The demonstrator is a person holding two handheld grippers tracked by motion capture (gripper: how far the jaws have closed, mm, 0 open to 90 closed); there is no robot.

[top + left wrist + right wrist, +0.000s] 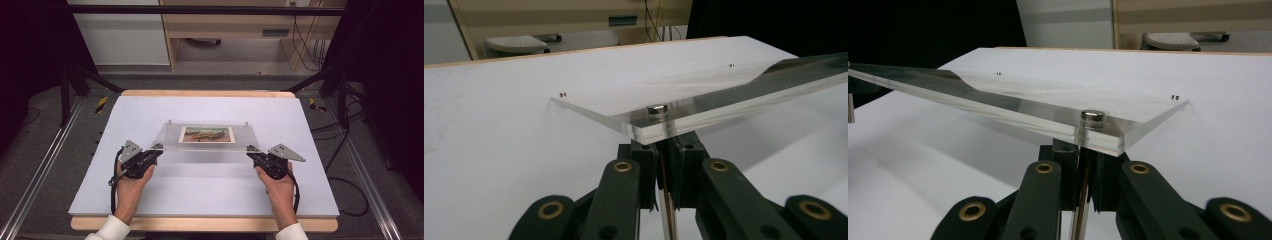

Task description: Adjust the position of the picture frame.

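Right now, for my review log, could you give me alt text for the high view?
A clear acrylic frame holding a small landscape picture is lifted at its near edge by the left hand-held gripper and the right hand-held gripper, one at each near corner, its far edge on the white table.

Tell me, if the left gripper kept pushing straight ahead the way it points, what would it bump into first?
Probably nothing soon: the left gripper, shut on the clear acrylic frame, points across the white tabletop, which looks free ahead, though depth is unclear.
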